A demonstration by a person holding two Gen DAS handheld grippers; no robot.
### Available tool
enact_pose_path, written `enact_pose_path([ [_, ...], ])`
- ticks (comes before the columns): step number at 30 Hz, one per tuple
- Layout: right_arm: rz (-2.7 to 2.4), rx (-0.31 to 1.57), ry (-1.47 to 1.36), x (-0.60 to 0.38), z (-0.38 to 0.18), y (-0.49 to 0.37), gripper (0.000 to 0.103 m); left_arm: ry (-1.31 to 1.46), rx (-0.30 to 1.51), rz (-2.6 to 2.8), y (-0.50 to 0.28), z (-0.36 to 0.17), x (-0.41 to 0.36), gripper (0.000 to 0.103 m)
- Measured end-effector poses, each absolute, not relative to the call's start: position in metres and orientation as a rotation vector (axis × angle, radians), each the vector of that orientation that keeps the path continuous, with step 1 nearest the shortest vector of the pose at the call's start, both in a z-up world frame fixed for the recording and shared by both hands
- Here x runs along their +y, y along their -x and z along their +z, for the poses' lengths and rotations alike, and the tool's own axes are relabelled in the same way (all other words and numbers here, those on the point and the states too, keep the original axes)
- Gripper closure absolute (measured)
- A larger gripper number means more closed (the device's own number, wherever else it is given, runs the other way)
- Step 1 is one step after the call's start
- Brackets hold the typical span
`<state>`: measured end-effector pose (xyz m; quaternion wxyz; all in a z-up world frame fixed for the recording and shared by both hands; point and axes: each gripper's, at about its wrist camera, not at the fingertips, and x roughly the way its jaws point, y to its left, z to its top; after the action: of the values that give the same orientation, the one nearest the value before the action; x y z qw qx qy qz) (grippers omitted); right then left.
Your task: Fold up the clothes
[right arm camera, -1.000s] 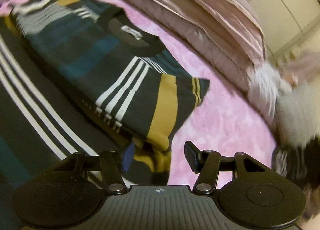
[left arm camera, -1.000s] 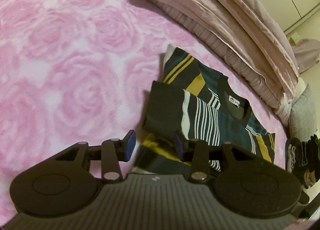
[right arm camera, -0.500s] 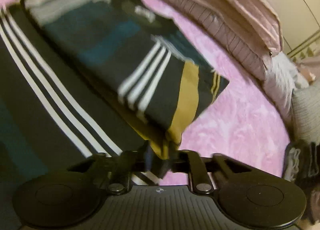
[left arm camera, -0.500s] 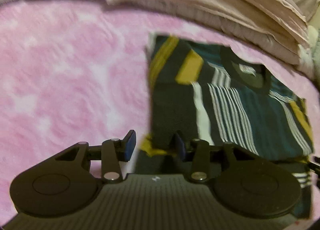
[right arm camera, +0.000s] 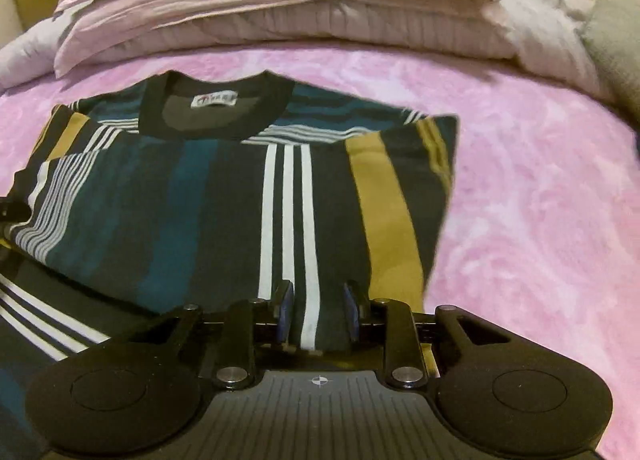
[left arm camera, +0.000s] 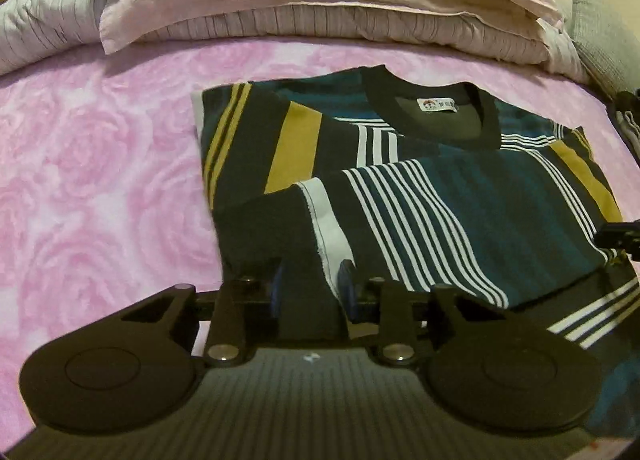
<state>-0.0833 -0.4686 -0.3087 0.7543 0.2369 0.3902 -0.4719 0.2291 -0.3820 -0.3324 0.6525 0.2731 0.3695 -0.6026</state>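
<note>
Both grippers' jaws clamped on striped shirt (left arm camera: 460,196).

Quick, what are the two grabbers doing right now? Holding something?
Left gripper: jaws have just been closing, shut on the striped shirt.
Right gripper: jaws have just closed, shut on a fold of the same shirt.

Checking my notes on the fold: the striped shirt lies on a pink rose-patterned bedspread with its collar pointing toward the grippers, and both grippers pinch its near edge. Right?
Not quite. The collar points away from the grippers, toward the pillows, as the left wrist view shows. The rest holds: the shirt lies on the pink bedspread, and the left gripper and right gripper pinch its near edge.
</note>
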Motion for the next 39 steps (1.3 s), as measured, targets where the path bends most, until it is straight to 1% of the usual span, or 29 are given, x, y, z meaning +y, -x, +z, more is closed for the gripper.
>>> enact_pose_path([
  [1, -1.039, 0.835, -0.517, -0.457, -0.303, 0.084, 0.08, -0.619, 0.829, -1.363, -0.229, -0.327, -0.377, 0.08],
  [3, -1.043, 0.839, -0.555, -0.435, -0.297, 0.085, 0.08, -0.6, 0.822, -1.38, -0.226, -0.316, -0.366, 0.08],
  [6, -1.065, 0.882, -0.589, -0.397, -0.305, 0.093, 0.079, -0.577, 0.853, -1.426, -0.222, -0.304, -0.336, 0.08],
  [9, -1.103, 0.951, -0.633, -0.345, -0.321, 0.107, 0.079, -0.632, 0.908, -1.443, -0.216, -0.31, -0.297, 0.08],
  [11, -1.128, 0.943, -0.642, -0.309, -0.323, 0.121, 0.08, -0.687, 0.938, -1.443, -0.209, -0.319, -0.264, 0.08],
  [13, -1.131, 0.955, -0.663, -0.276, -0.321, 0.136, 0.079, -0.727, 0.938, -1.428, -0.204, -0.325, -0.225, 0.08],
  [17, -1.113, 0.972, -0.642, -0.222, -0.317, 0.165, 0.079, -0.719, 0.913, -1.416, -0.2, -0.323, -0.158, 0.079],
  [20, -1.084, 0.945, -0.598, -0.194, -0.318, 0.179, 0.079, -0.711, 0.873, -1.411, -0.191, -0.321, -0.121, 0.079],
  [26, -1.038, 0.879, -0.481, -0.157, -0.327, 0.196, 0.079, -0.699, 0.805, -1.36, -0.167, -0.323, -0.077, 0.079],
  [29, -1.045, 0.835, -0.462, -0.153, -0.332, 0.2, 0.078, -0.672, 0.766, -1.342, -0.161, -0.326, -0.066, 0.079],
  [33, -1.095, 0.71, -0.445, -0.139, -0.341, 0.209, 0.077, -0.628, 0.713, -1.362, -0.159, -0.332, -0.063, 0.077],
  [36, -1.142, 0.632, -0.382, -0.122, -0.35, 0.21, 0.077, -0.584, 0.657, -1.387, -0.159, -0.337, -0.051, 0.076],
  [39, -1.184, 0.608, -0.339, -0.105, -0.352, 0.208, 0.077, -0.54, 0.605, -1.408, -0.157, -0.34, -0.037, 0.075],
])
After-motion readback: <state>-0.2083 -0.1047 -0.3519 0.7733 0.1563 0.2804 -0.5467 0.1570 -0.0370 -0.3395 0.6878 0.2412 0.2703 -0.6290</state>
